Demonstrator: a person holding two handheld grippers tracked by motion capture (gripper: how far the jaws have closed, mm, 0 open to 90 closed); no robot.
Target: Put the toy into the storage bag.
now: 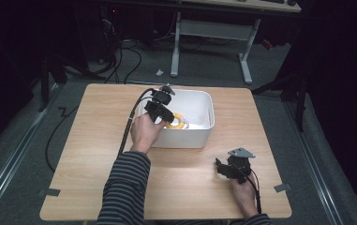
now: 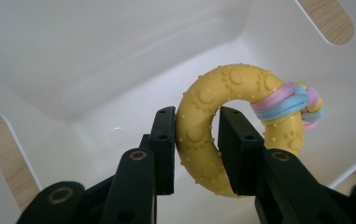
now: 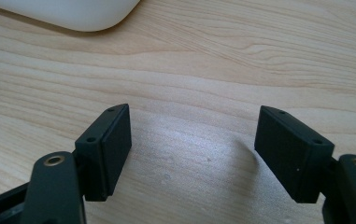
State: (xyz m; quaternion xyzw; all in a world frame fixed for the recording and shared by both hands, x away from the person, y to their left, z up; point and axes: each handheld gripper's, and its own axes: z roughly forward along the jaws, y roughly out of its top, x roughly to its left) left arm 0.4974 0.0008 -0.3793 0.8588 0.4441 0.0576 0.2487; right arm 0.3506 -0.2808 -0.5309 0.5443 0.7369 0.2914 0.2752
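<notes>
A yellow studded rubber ring (image 2: 199, 135) with a pink, blue and yellow rope knot (image 2: 290, 103) on one side hangs inside the white bin (image 2: 96, 56). My left gripper (image 2: 196, 149) is shut on the ring's band, one jaw outside it and one through its hole. From above, the left gripper (image 1: 163, 111) reaches over the bin's (image 1: 203, 101) near left wall, with the ring (image 1: 176, 121) just beyond it. My right gripper (image 1: 226, 169) rests low over the wooden table near the front right, open and holding nothing (image 3: 192, 151).
The white bin stands at the table's middle back; its rounded corner (image 3: 73, 14) shows ahead of the right gripper. Bare wooden table (image 1: 185, 183) lies between the two hands. Grey tape tabs (image 1: 48, 192) mark the front corners. A desk frame and cables stand on the floor beyond.
</notes>
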